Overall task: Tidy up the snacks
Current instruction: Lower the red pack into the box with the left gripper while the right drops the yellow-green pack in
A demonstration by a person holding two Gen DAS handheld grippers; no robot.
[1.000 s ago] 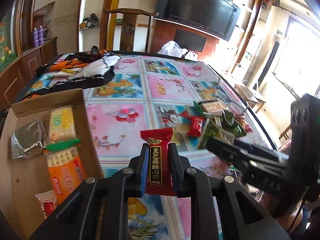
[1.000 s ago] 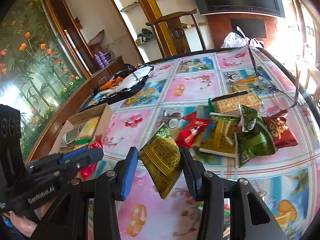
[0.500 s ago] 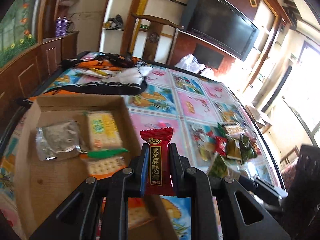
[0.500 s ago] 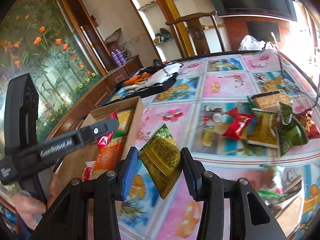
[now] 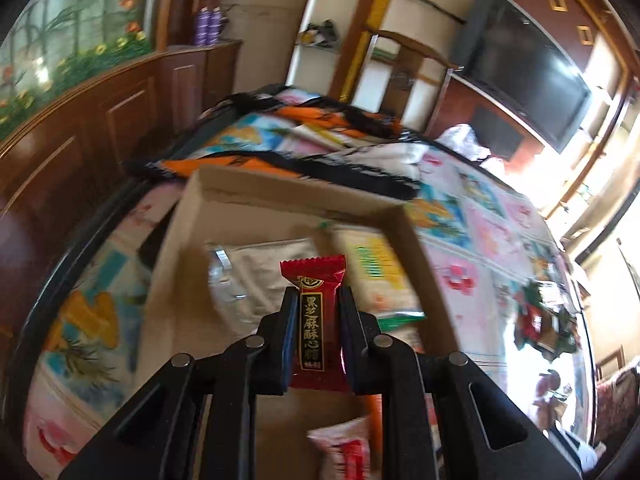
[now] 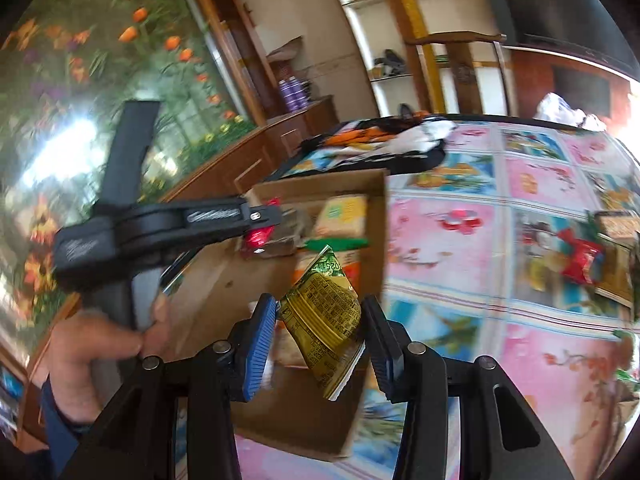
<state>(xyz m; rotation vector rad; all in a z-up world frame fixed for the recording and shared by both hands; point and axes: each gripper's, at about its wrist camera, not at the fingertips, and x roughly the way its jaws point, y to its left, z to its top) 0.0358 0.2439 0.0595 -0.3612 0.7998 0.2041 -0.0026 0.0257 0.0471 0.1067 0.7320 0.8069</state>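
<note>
Over the open brown cardboard box (image 5: 224, 216), my left gripper (image 5: 316, 344) clamps a red foil-wrapped candy bar (image 5: 318, 320). My right gripper (image 6: 320, 336) pinches a crinkled yellow-green snack packet (image 6: 324, 312) near the box edge. Risk: packet sits skewed, so releasing here could drop it outside onto the patterned tablecloth (image 6: 520, 184).

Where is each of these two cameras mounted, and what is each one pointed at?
Left wrist: sits on the left gripper, looking down along its jaws, shut on a red candy, into the cardboard box; no body shows.
Right wrist: sits on the right gripper, gripping a green-gold packet, facing the box's near corner; a hand holding the left gripper shows.
Shared: box, red candy, patterned table.
</note>
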